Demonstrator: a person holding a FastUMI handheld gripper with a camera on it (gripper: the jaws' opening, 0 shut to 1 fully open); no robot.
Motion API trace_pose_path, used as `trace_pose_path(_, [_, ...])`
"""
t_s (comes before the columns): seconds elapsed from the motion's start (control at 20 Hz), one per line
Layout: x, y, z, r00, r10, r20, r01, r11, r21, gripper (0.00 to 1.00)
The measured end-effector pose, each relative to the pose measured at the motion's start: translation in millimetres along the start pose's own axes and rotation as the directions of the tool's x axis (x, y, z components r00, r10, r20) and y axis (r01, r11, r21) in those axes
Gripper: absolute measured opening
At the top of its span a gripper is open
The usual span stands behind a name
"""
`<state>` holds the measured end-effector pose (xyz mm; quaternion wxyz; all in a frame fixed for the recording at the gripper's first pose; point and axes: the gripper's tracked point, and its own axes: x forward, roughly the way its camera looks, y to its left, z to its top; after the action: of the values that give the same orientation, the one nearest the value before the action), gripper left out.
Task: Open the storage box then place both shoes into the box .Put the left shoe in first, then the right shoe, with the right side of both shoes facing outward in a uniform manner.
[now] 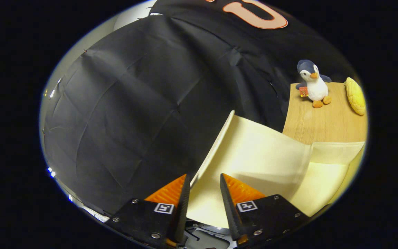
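The cream fabric storage box (333, 154) stands just ahead and to the right of my fingers, on a wooden table (323, 126). Its lid (254, 155) is lifted and stands tilted, with its ribbed rim running down into the gap between my fingers. My gripper (204, 175) is closed to a narrow gap around that rim, one finger on each side of it. The inside of the box is hidden behind the raised lid.
A plush penguin (313, 84) stands at the far end of the table beyond the box. A yellow corn toy (355, 95) lies to its right. The black cloth wall (133, 103) hangs close on the left and behind.
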<state>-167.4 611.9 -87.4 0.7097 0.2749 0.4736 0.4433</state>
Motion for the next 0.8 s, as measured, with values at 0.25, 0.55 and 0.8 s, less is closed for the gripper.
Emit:
trace_pose_path(0.25, [-55.4,-56.9,3.8,0.984,-0.152,0.094,0.157,0.987,-0.047,0.78])
trace_pose_path(0.55, [-155.8,-209.5,-14.7,0.879,-0.441,0.183,0.45,0.893,-0.008,0.8])
trace_pose_path(0.8, [-248.1,-338.9,-73.1,0.738,-0.661,0.138,0.663,0.748,0.033,0.8])
